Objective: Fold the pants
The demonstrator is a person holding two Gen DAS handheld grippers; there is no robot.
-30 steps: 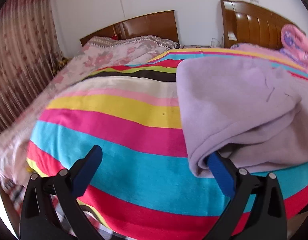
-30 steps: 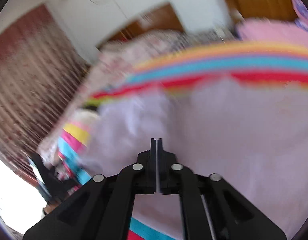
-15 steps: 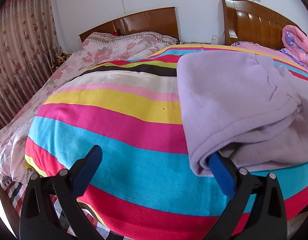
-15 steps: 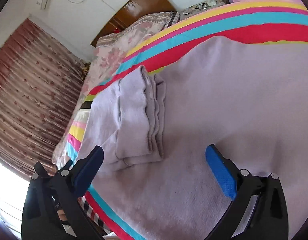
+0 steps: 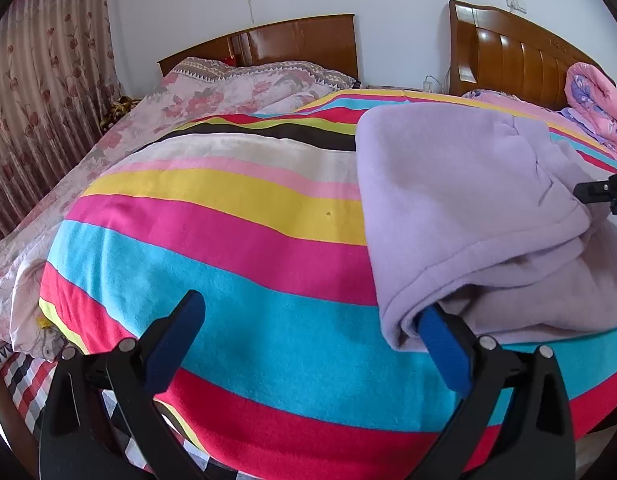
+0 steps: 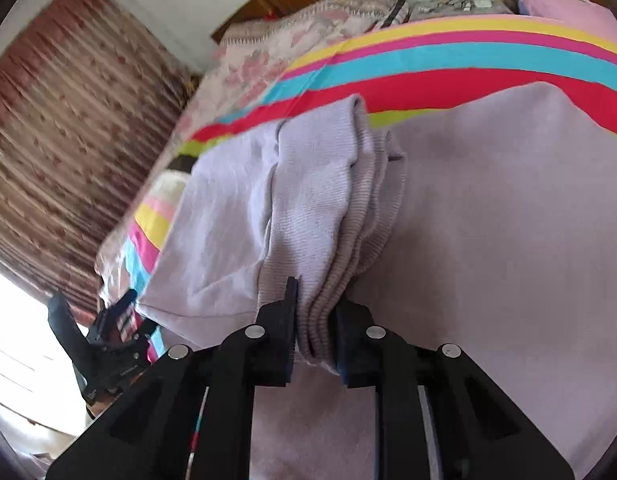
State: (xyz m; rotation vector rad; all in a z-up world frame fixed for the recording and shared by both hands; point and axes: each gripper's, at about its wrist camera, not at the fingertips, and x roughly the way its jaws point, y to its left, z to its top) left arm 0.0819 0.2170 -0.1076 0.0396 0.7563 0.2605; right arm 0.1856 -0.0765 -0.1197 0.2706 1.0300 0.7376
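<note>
The right gripper (image 6: 314, 316) pinches the ribbed cuffs (image 6: 340, 240) of the lilac pants (image 5: 460, 200), presumably to realign them; the left gripper (image 5: 308, 320) gapes wide, empty, one finger tucked under the pants' near fold.

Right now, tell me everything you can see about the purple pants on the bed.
The pants are pale lilac, of a soft fleecy-looking knit, partly folded and lying on the striped blanket. One layer is turned back over the rest, leaving a rounded fold at the near edge. The ribbed cuffs lie stacked on top. The right gripper is shut on the cuffs' end. The left gripper is open, one finger tucked under the near fold, the other over bare blanket.
</note>
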